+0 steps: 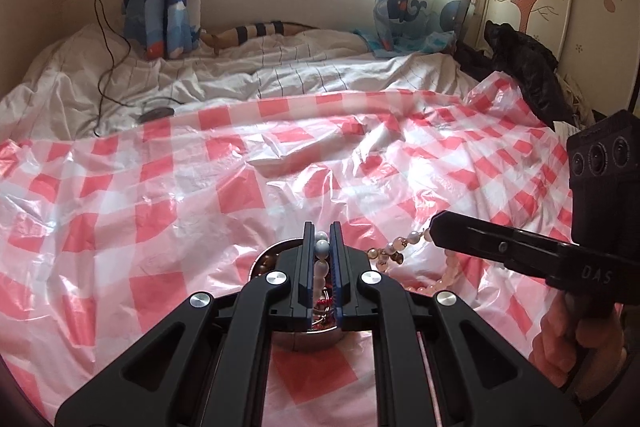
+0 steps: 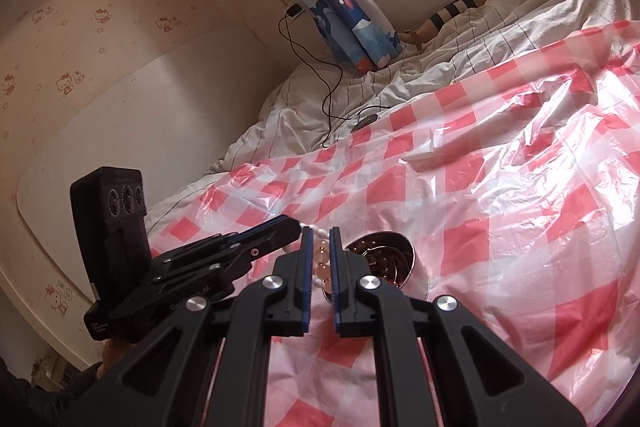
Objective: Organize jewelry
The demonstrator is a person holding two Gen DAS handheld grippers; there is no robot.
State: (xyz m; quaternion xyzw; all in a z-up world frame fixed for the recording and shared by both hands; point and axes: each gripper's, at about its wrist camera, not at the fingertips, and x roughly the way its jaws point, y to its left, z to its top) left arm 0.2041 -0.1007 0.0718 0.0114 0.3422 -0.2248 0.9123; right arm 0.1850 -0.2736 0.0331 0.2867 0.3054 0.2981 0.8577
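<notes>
Here, your left gripper (image 1: 322, 239) is clamped on a bead strand (image 1: 322, 255): pale white and bluish beads sit pinched between its blue-lined pads, right above a small metal bowl (image 1: 264, 259) that holds more jewelry, brownish beads and something red among it. The strand runs from those pads off to the right, pink and pearly beads with small gold bits (image 1: 394, 251), and ends at your right gripper (image 1: 434, 229), whose tip has closed on it. From the right wrist view you see that same gripper (image 2: 321, 247) shut on a few amber-pink beads (image 2: 322, 253) between its pads, with the left gripper (image 2: 294, 227) meeting it from the left, tips nearly touching. The bowl (image 2: 416, 267) sits just right of the right gripper's fingers. A further loop of pink beads (image 1: 448, 271) hangs below the right gripper toward the checked plastic sheet (image 1: 160, 187), which covers the bed.
</notes>
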